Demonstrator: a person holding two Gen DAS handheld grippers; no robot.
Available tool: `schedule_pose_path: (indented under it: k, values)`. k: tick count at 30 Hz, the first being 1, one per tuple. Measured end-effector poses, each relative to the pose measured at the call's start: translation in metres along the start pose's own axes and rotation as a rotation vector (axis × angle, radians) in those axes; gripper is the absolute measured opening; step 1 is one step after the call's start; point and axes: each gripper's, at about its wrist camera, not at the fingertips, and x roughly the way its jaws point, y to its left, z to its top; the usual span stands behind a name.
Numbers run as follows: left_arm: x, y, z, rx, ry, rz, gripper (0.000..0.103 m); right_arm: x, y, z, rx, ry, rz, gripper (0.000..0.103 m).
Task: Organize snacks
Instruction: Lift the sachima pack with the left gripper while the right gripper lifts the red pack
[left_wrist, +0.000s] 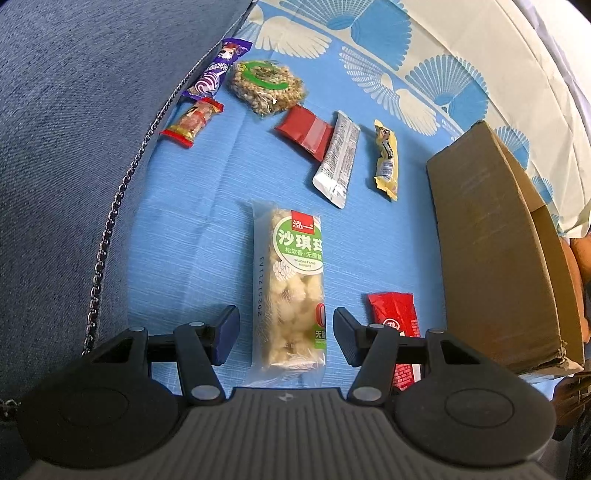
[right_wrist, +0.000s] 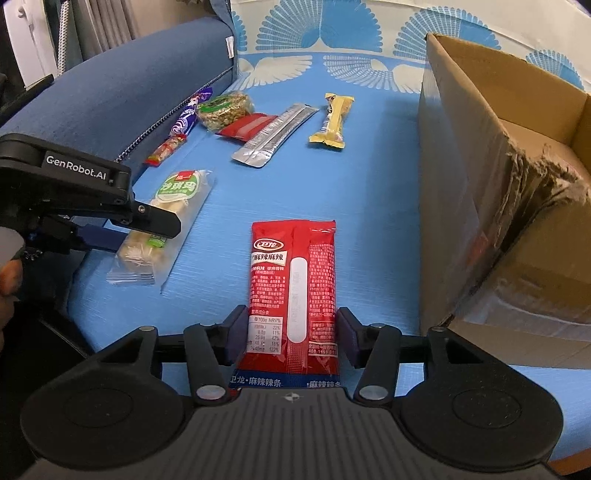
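Straddling packets with slight gaps: left tool (left_wrist: 286, 334) around rice bar (left_wrist: 291, 291), right tool (right_wrist: 291, 338) around red packet (right_wrist: 293, 291).

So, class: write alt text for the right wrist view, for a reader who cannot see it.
The right gripper straddles a red snack pack lying on a blue cloth, its jaws at the pack's edges. A cardboard box stands open at right; more snacks lie beyond.

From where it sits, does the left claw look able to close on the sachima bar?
Probably yes. The left claw stands open astride the sachima bar, with a gap showing at each pad. Nothing lies between them; the red spicy-strip packet sits off to one side.
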Motion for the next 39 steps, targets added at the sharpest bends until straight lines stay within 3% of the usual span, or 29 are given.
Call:
schedule_pose_path:
  k: [7, 14, 28, 35, 37, 39]
  values:
    - [0.001, -0.002, 0.0, 0.013, -0.001, 0.009, 0.06, -0.001, 0.004, 0.0, -0.041, -0.007, -0.011, 0.049]
    - [0.002, -0.003, 0.0, 0.017, 0.001, 0.008, 0.045, -0.002, 0.003, -0.001, -0.043, -0.008, -0.009, 0.049]
    - [-0.005, -0.003, -0.003, 0.025, -0.025, -0.016, 0.043, -0.009, 0.0, 0.002, -0.035, -0.052, -0.015, 0.046]
    - [-0.007, -0.007, -0.006, 0.048, -0.018, -0.025, 0.042, -0.009, 0.001, 0.002, -0.029, 0.0, -0.029, 0.047]
    - [-0.005, -0.007, -0.005, 0.047, -0.011, -0.033, 0.043, -0.008, 0.001, 0.002, -0.017, 0.012, -0.017, 0.05]
    - [-0.003, -0.008, -0.004, 0.046, -0.008, -0.032, 0.051, -0.009, 0.002, 0.003, -0.012, 0.003, -0.017, 0.054]
